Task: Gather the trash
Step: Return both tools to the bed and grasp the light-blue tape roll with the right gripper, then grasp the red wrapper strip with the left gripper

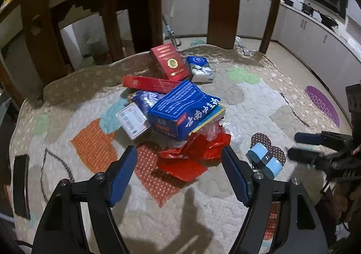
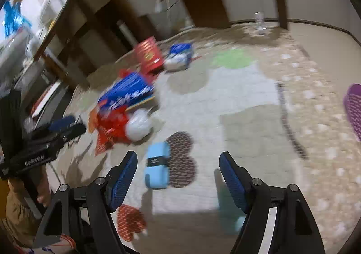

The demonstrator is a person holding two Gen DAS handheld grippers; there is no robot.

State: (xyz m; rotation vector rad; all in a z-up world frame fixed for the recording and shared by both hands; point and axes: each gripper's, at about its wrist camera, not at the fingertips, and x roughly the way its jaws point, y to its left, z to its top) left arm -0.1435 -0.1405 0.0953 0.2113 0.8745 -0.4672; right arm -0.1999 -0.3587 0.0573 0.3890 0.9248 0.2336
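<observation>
Both claws gape wide and empty, left claw (image 1: 180, 161) angled down just short of the heaped red crumpled plastic wrapper (image 1: 194, 152) and blue cardboard carton (image 1: 182, 109) on the patchwork quilt (image 1: 248, 100), right claw (image 2: 178, 168) nearest the light-blue paper roll (image 2: 157, 167), likely lining up grabs.

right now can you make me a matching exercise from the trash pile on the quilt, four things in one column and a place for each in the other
Things
1. red box with gold seal
2. large blue box
3. light blue roll
4. crumpled red wrapper

Places
A. apart from the pile, on a dark dotted patch, to the pile's right in the left wrist view
B. far end of the pile, propped up at a tilt
C. near edge of the pile, partly under the large blue box
D. middle of the pile, on top of other trash

Pairs: 1-B, 2-D, 3-A, 4-C
</observation>
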